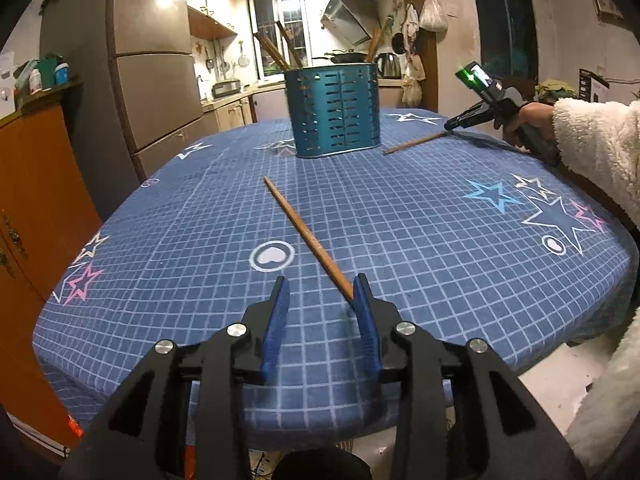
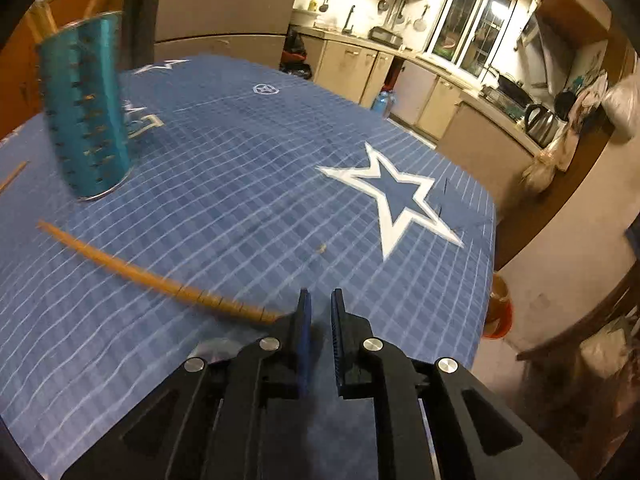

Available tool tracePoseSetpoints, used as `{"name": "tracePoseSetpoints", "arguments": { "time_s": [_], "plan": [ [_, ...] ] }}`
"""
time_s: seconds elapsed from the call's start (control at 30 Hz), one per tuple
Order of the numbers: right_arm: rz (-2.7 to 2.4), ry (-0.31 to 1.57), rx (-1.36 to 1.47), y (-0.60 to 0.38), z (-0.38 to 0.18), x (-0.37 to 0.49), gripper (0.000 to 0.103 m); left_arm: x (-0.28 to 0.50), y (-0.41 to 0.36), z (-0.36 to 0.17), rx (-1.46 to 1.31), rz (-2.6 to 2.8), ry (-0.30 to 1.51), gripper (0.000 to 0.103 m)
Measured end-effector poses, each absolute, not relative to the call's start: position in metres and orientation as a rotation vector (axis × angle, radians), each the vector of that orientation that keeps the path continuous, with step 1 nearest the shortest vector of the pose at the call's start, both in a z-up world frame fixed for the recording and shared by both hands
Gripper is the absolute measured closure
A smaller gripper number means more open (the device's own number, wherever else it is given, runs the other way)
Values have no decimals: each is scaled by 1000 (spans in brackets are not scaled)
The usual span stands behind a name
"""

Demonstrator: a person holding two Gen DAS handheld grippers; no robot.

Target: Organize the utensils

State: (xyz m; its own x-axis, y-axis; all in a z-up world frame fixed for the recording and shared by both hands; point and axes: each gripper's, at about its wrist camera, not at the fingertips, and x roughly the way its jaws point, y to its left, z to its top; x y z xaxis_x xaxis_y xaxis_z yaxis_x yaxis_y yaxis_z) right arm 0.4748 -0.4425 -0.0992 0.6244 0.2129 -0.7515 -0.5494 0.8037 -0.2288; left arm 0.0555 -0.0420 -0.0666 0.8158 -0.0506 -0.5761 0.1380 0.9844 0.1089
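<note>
**Two chopsticks left to go, both grippers missing their grab**

The left gripper (image 1: 320, 288) is sitting with its fingers partly open and gripping nothing. The near chopstick (image 1: 304, 236) is lying flat on the cloth, its close end tucked against the right-hand finger rather than centred in the gap. Best bet is probably sliding the gripper sideways so the stick sits mid-gap, then closing near the thick end so it isn't swinging on the lift.

The teal holder (image 1: 334, 112) is standing upright mid-table, already holding several chopsticks.

Just right of it the second chopstick (image 1: 416, 142) is lying flat. The right gripper (image 1: 452, 124) is nearly closed on nothing, and the stick's end is resting against the outside of its left finger. It likely needs reopening and straddling the stick.

The blue checked tablecloth (image 1: 400, 240) is soft, so pressing down a bit should be helping the pads get under. Around the table: an orange cabinet (image 1: 32, 168), a fridge (image 1: 156, 80), a window (image 1: 280, 20) and a kettle (image 1: 388, 65).
</note>
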Motion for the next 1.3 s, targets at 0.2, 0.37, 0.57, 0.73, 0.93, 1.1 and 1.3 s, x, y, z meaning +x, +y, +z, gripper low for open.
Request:
{"name": "tracePoseSetpoints", "arguments": {
  "time_s": [0.2, 0.37, 0.57, 0.73, 0.93, 1.1, 1.3],
  "plan": [
    [510, 1012, -348, -455, -91, 479, 91, 61, -36, -65, 130, -93, 603, 62],
    [661, 1188, -342, -462, -83, 394, 91, 59, -33, -68, 118, -114, 595, 59],
    [819, 1138, -343, -437, -80, 260, 88, 48, -22, -62, 95, -109, 555, 53],
    [757, 885, -261, -438, -68, 180, 88, 29, -21, -55, 139, -113, 500, 50],
    [684, 707, -337, -415, -74, 158, 71, 15, -33, -56, 165, -165, 479, 50],
    [662, 761, -393, -408, -89, 195, 71, 9, -51, -58, 153, -225, 466, 50],
    [678, 794, -388, -401, -91, 209, 77, 13, -58, -60, 129, -222, 465, 50]
  ]
}}
